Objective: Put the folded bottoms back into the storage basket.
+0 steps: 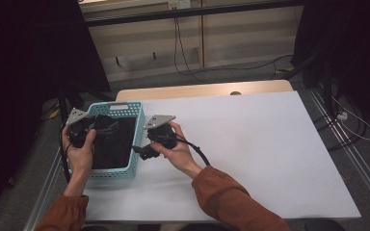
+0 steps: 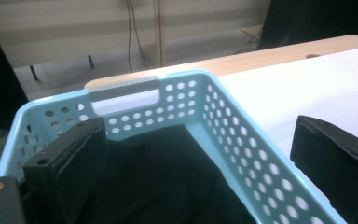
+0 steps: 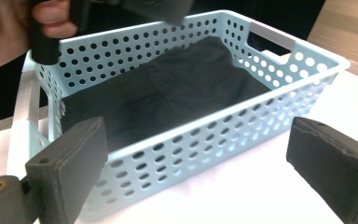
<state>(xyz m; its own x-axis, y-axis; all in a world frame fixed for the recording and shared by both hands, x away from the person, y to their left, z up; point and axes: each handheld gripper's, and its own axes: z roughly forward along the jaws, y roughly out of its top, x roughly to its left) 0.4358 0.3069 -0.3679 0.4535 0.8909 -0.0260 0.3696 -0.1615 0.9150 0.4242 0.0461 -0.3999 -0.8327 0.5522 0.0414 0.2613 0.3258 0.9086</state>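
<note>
- the person wears rust-orange long sleeves [image 1: 231,195], cuffs gathered at the wrists.
- left gripper [image 1: 79,131]: a black body topped by a grey three-cornered plate; thick black jaws with flat padded faces, and a brass-coloured screw eyelet at the base.
- right gripper [image 1: 155,139]: the same black build and grey plate, with a black cable trailing from it.

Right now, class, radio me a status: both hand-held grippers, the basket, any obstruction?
Left hand-held gripper open, straddling basket wall. Right hand-held gripper open, empty, beside basket. Dark cloth inside. Nothing in the way.
</note>
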